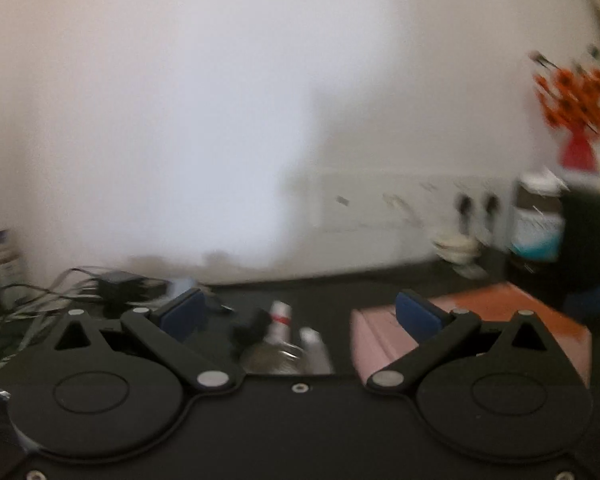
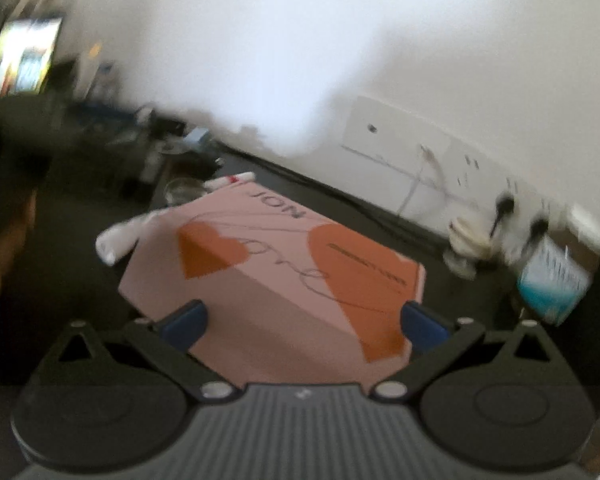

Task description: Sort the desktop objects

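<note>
The pink box [image 2: 276,272] with orange hearts lies flat on the dark desk [image 2: 60,280], between the spread blue pads of the right gripper [image 2: 304,324], which holds nothing. A white tube [image 2: 118,236] rests just beside its far left corner. The left gripper [image 1: 300,314], jaws likewise apart and empty, faces small tubes [image 1: 280,318] and a glass jar [image 1: 274,358]. Judging by this, the step is approaching the box; next, close squarely on its sides.

box [image 2: 284,280]: pink, orange hearts, thin dark script | tube [image 1: 280,318]: white, red band | surface [image 1: 380,284]: black | flowers [image 1: 576,96]: orange | carton [image 2: 556,284]: white, teal base
</note>
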{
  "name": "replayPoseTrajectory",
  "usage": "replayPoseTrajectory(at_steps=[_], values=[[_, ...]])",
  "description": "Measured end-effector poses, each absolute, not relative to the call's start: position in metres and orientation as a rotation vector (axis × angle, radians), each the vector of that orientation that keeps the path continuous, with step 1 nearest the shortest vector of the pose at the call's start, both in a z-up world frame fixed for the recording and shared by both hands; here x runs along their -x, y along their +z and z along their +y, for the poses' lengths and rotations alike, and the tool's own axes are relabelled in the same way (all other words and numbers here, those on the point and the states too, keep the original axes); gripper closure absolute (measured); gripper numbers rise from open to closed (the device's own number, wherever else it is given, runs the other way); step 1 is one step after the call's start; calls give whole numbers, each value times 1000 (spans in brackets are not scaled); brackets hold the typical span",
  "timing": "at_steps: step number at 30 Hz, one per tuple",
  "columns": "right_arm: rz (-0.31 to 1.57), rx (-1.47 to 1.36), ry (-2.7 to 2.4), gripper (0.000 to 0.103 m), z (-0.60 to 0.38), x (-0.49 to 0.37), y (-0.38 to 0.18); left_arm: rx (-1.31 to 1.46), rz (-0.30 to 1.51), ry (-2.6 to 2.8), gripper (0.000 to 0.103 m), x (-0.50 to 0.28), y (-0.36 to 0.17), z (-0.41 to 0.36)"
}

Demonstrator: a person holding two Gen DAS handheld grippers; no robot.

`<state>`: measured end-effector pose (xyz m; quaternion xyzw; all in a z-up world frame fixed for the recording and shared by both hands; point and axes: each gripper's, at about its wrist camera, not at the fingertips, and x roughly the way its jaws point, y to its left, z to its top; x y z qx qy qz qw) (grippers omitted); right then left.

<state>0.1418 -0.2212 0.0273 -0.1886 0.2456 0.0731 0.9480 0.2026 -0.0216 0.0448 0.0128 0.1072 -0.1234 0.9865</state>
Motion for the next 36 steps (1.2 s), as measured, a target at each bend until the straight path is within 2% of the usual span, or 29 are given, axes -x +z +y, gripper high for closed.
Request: replayPoseTrajectory(at_steps=[5, 10, 21, 36], values=[[497, 574, 169, 1, -187, -145, 13, 45, 260, -196, 0, -215, 44, -8], [477, 692, 144, 1, -165, -156, -1, 0, 249, -181, 0, -216, 42, -12], [534, 470, 43, 1, -211, -184, 10, 29, 257, -175, 0, -216, 44, -6], [535, 549, 103, 1, -229, -175, -1, -13, 245, -206, 0, -212, 41, -14]])
